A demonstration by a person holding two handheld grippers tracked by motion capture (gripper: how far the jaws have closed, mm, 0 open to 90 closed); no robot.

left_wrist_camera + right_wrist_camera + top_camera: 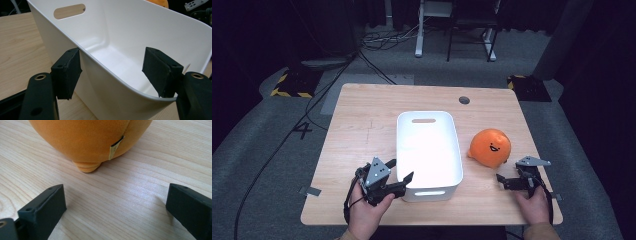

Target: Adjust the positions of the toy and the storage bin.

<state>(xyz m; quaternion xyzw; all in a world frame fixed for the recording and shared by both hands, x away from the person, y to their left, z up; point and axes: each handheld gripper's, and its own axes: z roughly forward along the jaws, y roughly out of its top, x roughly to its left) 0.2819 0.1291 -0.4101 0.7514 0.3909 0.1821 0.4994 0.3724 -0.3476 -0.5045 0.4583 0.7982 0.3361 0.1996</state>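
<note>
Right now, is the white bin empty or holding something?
Empty: the white bin shows only bare white floor in the high view; the orange plush sits outside, beside it.

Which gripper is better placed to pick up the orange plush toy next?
Right. The right gripper is open on the table just short of the orange plush toy, jaws facing it. The left gripper straddles the white bin wall instead.

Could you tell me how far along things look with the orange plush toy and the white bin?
Nothing looks done yet: the white bin is empty and the orange plush toy sits on the table beside it. In hand: the left claw is open astride the bin's near wall, and the right claw is open just short of the toy. Probably left: grasping the toy and placing it in the bin.
</note>
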